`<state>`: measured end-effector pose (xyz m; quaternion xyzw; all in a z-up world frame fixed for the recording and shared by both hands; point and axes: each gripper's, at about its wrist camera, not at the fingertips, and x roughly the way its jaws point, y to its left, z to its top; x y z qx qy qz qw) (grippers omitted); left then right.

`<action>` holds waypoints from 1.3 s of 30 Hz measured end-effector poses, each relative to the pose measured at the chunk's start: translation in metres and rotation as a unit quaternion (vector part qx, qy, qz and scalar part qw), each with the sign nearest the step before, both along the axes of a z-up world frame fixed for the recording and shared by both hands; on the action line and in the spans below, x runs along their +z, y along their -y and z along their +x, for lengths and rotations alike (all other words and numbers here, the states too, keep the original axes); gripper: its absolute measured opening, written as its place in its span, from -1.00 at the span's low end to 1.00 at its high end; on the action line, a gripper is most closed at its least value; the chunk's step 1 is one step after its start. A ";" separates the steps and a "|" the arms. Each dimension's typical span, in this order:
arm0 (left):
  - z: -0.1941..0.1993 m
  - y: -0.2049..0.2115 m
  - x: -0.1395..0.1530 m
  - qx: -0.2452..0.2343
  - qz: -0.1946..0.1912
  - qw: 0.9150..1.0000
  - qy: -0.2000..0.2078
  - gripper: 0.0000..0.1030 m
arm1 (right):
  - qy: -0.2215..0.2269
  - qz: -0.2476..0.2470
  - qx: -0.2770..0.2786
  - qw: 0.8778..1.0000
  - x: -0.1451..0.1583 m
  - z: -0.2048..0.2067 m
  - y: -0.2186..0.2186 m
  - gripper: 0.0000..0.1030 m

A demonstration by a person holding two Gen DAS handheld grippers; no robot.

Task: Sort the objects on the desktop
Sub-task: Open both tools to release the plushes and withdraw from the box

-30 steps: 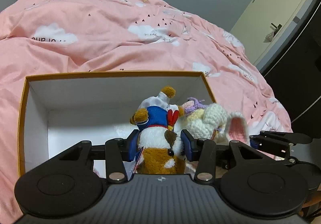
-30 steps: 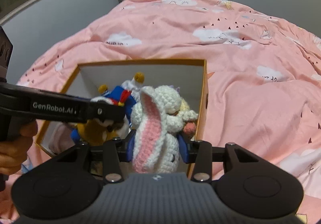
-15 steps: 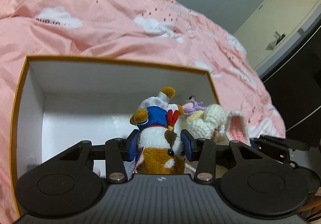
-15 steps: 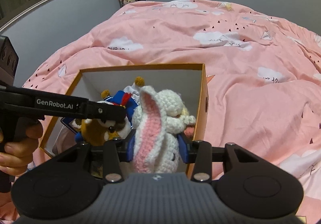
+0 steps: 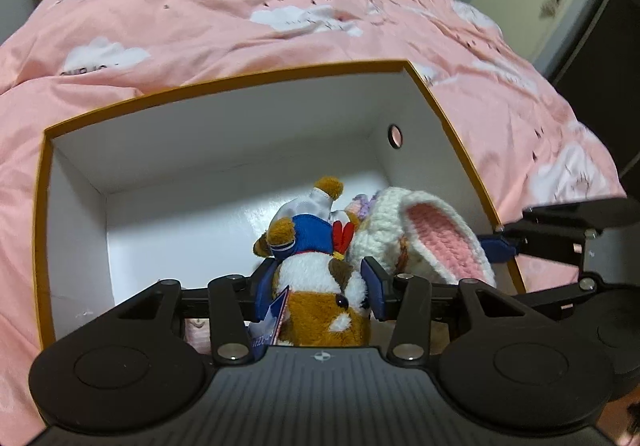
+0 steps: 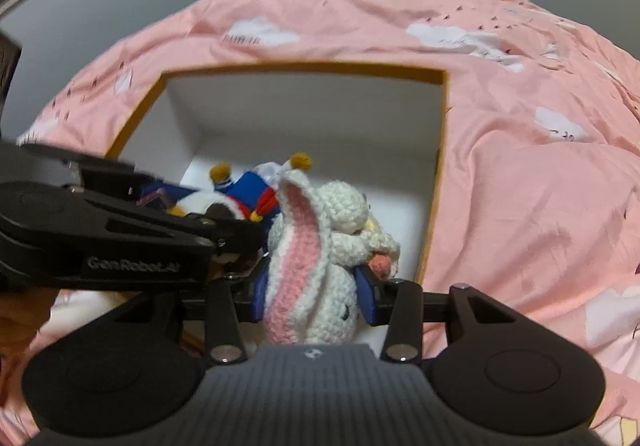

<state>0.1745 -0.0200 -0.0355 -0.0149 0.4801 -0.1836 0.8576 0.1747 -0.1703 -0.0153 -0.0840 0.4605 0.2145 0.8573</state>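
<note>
The left gripper [image 5: 320, 288] has its blue pads closed on a brown-and-white plush dog in a blue sailor top [image 5: 316, 266], while the right gripper [image 6: 310, 294] is clamped on a white crocheted rabbit with pink-lined ears [image 6: 316, 266]. Both toys hang side by side, touching, inside an open white cardboard box with an orange rim [image 5: 224, 134], which sits on a pink cloud-print duvet [image 5: 240, 14].

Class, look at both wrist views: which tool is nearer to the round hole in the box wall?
Right. The right tool, shut on the crochet bunny, sits beside the wall with the round hole. The left tool, shut on the sailor plush dog, is farther toward the box's middle.
</note>
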 end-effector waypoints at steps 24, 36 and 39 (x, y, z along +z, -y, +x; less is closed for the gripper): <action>-0.002 -0.046 0.025 0.004 -0.101 0.995 -0.007 0.06 | -0.096 0.008 0.017 0.995 0.006 0.017 -0.001 0.06; -0.013 -0.071 0.022 0.033 -0.108 0.994 0.002 0.06 | -0.087 -0.026 0.009 0.996 -0.006 0.015 -0.015 -0.07; -0.014 -0.074 0.019 0.033 -0.116 0.993 -0.001 0.06 | -0.065 0.009 -0.022 0.998 -0.003 0.012 -0.010 -0.13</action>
